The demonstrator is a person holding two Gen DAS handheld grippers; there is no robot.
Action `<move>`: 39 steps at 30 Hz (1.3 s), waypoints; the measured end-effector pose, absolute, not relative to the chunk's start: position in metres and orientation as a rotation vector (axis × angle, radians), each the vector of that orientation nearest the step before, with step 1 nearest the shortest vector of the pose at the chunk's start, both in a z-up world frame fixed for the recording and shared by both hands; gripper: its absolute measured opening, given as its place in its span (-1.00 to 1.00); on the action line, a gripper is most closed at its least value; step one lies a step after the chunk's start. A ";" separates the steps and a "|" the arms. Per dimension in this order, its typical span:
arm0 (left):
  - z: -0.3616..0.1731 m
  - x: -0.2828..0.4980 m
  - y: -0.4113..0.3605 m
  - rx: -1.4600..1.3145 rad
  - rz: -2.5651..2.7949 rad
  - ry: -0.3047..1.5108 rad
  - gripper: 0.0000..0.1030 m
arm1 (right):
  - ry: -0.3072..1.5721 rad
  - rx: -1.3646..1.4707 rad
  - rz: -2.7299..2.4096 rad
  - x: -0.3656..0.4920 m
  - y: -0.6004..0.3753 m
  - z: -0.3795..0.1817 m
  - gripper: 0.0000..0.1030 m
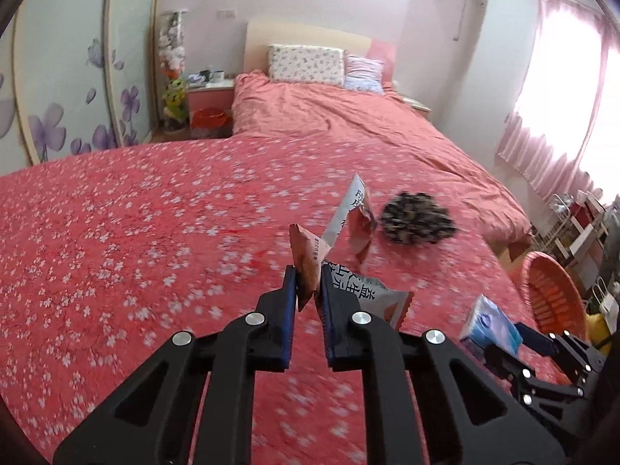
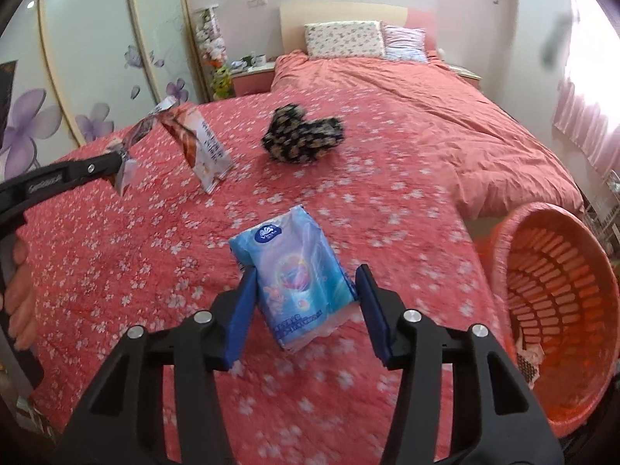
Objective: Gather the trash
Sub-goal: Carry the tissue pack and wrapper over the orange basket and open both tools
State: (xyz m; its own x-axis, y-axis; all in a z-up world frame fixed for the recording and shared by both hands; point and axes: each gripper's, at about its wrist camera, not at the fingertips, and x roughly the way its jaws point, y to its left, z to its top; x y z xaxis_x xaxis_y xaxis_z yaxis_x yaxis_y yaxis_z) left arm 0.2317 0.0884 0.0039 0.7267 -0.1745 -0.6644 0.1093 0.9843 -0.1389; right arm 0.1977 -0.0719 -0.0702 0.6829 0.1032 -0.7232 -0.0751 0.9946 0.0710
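Floral red bedspread (image 2: 116,271), blue Vinda-logo tissue pack (image 2: 298,271), Chinese-printed wrapper (image 1: 310,263)

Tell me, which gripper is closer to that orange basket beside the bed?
The right. The right gripper, around a blue tissue pack, is next to the orange basket. The left gripper, pinching a torn wrapper, sits farther away across the bed.

Both cameras sit just behind their own hand-held gripper fingers, angled down over the foot of the bed (image 1: 116,201) and facing its headboard (image 2: 341,15). The left wrist view looks from the left, the right wrist view from beside the orange basket (image 2: 558,310). Both share the flowered bedspread, the dark patterned bundle (image 1: 418,219), the pillows (image 2: 345,38) and the basket.
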 end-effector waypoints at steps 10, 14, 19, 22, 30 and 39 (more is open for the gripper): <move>0.029 0.196 0.061 -0.107 -0.225 0.680 -0.77 | 0.750 0.093 0.036 0.164 -0.110 -0.047 -0.01; 0.039 0.193 0.057 -0.107 -0.253 0.663 -0.77 | 0.736 0.106 0.022 0.156 -0.120 -0.043 -0.01; 0.040 0.191 0.039 -0.083 -0.287 0.664 -0.77 | 0.716 0.129 -0.012 0.146 -0.138 -0.040 -0.01; 0.038 0.188 0.023 -0.075 -0.317 0.668 -0.77 | 0.701 0.145 -0.045 0.139 -0.155 -0.036 -0.01; 0.029 0.180 -0.032 -0.056 -0.400 0.677 -0.77 | 0.654 0.172 -0.184 0.116 -0.205 -0.031 -0.01; 0.015 0.175 -0.095 -0.043 -0.491 0.715 -0.77 | 0.602 0.233 -0.319 0.095 -0.260 -0.036 0.00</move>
